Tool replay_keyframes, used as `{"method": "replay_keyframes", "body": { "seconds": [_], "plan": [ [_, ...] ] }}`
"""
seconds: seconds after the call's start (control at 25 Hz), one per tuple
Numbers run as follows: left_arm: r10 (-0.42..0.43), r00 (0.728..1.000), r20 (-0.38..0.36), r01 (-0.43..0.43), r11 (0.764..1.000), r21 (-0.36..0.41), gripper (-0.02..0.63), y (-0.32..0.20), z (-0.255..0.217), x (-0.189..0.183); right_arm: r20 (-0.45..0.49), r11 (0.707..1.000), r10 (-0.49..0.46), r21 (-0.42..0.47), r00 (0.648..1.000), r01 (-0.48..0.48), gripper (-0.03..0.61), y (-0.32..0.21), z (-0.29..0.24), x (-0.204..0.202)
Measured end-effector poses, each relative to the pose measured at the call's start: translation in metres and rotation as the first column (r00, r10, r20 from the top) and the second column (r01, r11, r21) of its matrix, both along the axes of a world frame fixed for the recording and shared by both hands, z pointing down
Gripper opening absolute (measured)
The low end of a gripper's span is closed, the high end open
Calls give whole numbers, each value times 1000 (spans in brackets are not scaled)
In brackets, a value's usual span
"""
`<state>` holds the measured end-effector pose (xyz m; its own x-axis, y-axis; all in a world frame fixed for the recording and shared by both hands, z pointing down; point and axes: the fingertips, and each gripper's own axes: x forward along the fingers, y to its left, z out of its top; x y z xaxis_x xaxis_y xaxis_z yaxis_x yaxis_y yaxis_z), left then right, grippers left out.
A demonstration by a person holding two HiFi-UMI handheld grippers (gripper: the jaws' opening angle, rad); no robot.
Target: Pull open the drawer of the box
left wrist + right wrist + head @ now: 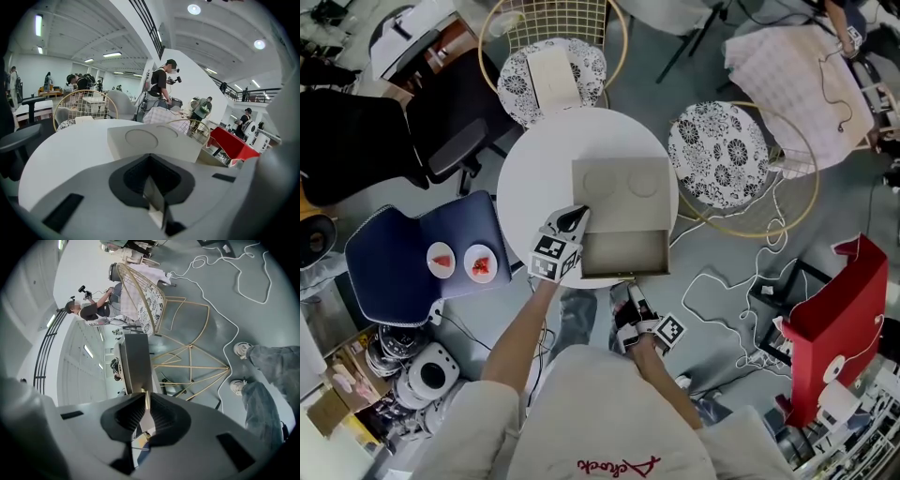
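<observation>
A beige box with two round dents in its lid lies on the round white table. Its drawer stands pulled out toward me, and the inside looks bare. My left gripper is shut, its tip against the box's near-left corner; in the left gripper view the box lies just beyond the closed jaws. My right gripper is below the drawer front, past the table edge. The right gripper view shows it shut on a thin tan pull tab of the drawer front.
Two wire chairs with patterned cushions stand behind and to the right of the table. A blue chair with two small plates is at the left. White cables and a red bin are on the floor at the right. People stand far off.
</observation>
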<state>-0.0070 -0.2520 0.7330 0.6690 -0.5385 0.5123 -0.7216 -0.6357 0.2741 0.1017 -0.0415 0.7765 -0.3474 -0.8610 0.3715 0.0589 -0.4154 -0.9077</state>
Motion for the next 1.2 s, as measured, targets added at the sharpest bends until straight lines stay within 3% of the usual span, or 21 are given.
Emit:
{"method": "replay_keyframes", "body": {
  "seconds": [0.6, 0.84, 1.2],
  "plan": [
    [11, 1000, -11, -11, 1000, -1, 11, 19, -26, 11, -10, 989, 11, 146, 1000, -10, 17, -47, -46, 21],
    [4, 999, -40, -2, 999, 44, 12, 17, -67, 22, -41, 968, 6, 252, 999, 5, 17, -97, -89, 35],
    [5, 996, -91, 8, 990, 142, 12, 22, -137, 44, -167, 923, -54, 368, 984, 113, 17, -149, -152, 48]
  ]
}}
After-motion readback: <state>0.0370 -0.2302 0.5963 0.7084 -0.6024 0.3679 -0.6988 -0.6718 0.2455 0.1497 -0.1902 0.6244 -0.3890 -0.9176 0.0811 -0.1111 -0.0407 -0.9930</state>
